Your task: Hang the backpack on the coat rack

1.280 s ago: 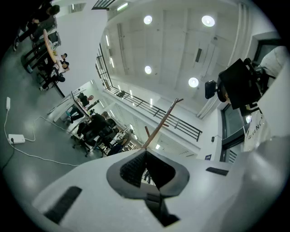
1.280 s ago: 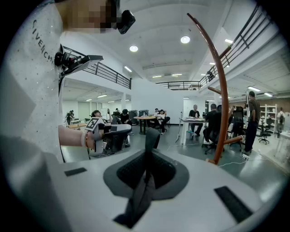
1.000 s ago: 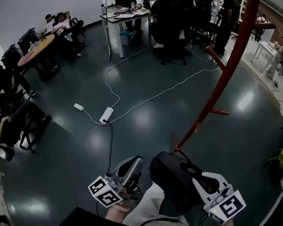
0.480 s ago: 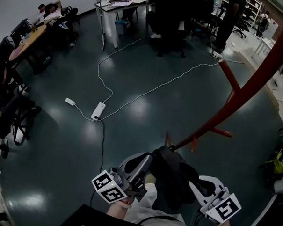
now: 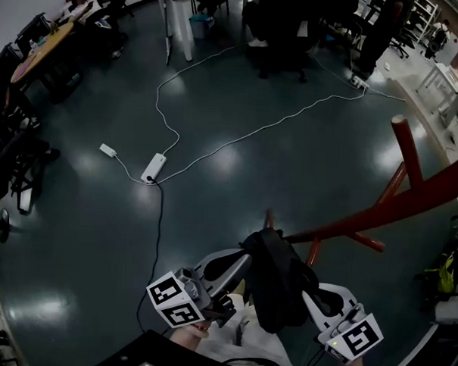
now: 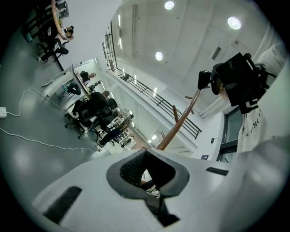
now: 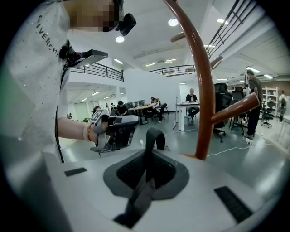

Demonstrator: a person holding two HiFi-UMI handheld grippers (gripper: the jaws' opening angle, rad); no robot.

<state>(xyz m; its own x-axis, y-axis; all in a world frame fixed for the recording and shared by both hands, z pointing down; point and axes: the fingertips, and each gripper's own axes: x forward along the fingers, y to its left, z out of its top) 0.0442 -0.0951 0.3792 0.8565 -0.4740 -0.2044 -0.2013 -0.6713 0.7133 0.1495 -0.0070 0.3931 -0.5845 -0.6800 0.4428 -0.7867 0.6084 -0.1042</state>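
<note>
The black backpack (image 5: 276,283) hangs between my two grippers at the bottom of the head view, close to the foot of the red coat rack (image 5: 394,212). My left gripper (image 5: 243,264) presses against the bag's left side, jaws together on a dark strip of strap (image 6: 158,210). On the bag's right side my right gripper (image 5: 309,297) is shut on a black strap (image 7: 146,181) whose loop rises above the jaws. The rack's pole (image 7: 204,90) stands just right of that loop, with a peg (image 7: 233,108) pointing right. The rack (image 6: 179,124) also shows beyond the left jaws.
A white power strip (image 5: 152,167) and long white cables (image 5: 238,137) lie on the dark floor. Tables, chairs and seated people (image 5: 38,49) fill the far left and back. A yellow-green object (image 5: 446,271) sits at the right edge. My left gripper (image 7: 113,131) shows in the right gripper view.
The view has tipped, so the red pole now runs low across the right side. Both grippers and the backpack stay together at the bottom, the bag now closer against the rack's foot.
</note>
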